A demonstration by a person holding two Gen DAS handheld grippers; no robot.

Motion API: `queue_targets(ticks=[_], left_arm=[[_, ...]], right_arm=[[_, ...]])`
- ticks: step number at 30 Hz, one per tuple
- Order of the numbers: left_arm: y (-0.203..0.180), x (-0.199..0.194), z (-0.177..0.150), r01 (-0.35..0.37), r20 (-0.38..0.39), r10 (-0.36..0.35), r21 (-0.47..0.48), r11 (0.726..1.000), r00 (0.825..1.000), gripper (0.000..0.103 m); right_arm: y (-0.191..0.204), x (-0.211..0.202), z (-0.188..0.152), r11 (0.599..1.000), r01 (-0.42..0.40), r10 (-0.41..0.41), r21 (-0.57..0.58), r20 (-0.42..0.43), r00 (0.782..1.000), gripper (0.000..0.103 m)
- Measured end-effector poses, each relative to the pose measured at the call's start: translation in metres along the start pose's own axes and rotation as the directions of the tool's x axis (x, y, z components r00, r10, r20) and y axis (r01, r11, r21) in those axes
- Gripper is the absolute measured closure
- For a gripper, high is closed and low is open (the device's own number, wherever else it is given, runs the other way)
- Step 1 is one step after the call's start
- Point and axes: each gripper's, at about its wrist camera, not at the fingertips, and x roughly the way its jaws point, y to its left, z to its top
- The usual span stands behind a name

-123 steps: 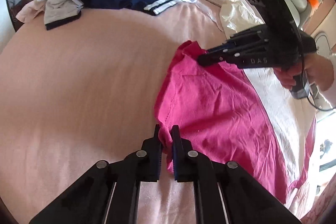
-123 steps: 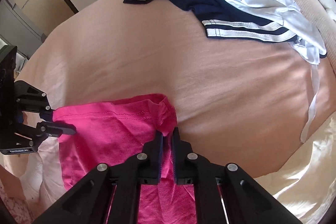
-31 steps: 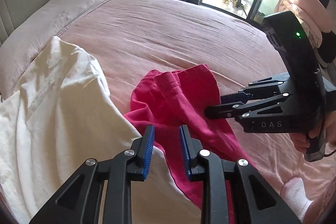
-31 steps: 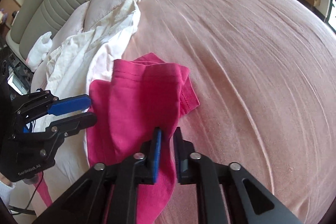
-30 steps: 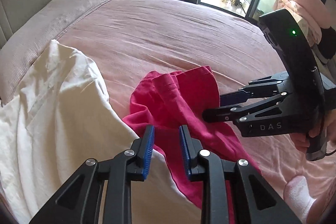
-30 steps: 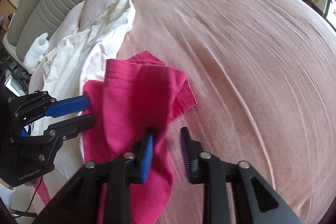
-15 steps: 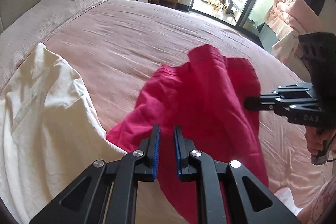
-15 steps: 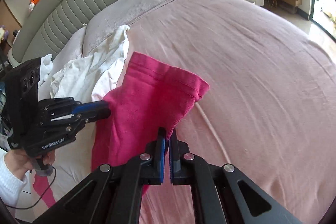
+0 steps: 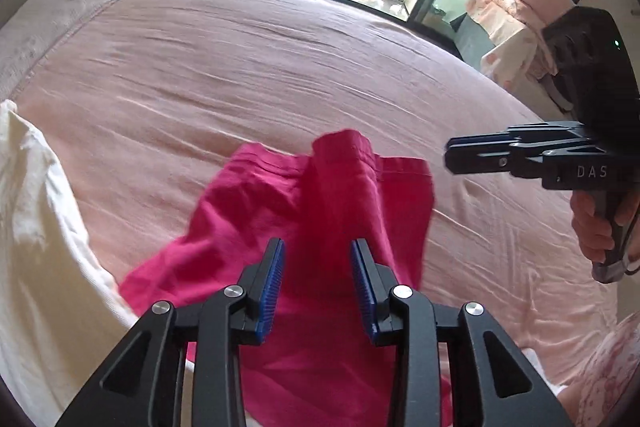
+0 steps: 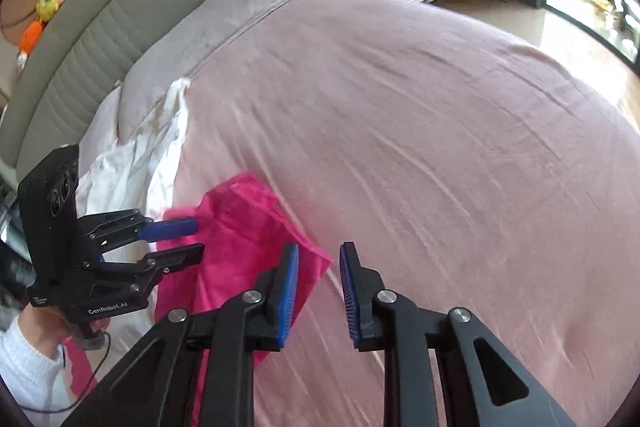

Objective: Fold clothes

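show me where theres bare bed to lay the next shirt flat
The widest bare stretch is the pink bedspread beyond the red shirt, running to the bed's far edge. It is crowded on the headboard side, where the white garment lies against the red shirt. Both the left gripper and right gripper are open over the shirt's near end.

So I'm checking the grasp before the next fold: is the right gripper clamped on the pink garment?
No: the right gripper stands open, and the crumpled pink garment lies beside it on the pale pink bedsheet.

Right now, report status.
Left gripper open, right gripper open, both empty. Pink garment rumpled on bed, unfolded. White garment beside it.
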Motion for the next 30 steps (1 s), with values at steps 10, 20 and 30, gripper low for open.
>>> queue_targets(ticks=[10,20,30], left_arm=[[-0.023,0.001,-0.048,0.073,-0.044,-0.075,-0.050,0.996,0.996,0.072],[0.006,-0.020,-0.081,-0.033,-0.081,0.025,-0.103,0.994,0.996,0.072],[0.005,-0.021,-0.081,-0.094,-0.090,0.085,-0.102,0.990,0.992,0.072]], right_arm=[[0.007,0.042,-0.010,0.999,0.018,-0.015,0.035,-0.083,0.996,0.076],[-0.006,0.053,0.005,0.989,-0.069,0.048,-0.133,-0.150,0.987,0.045],[0.006,0.022,-0.002,0.945,-0.256,0.213,-0.206,-0.207,0.955,0.098]])
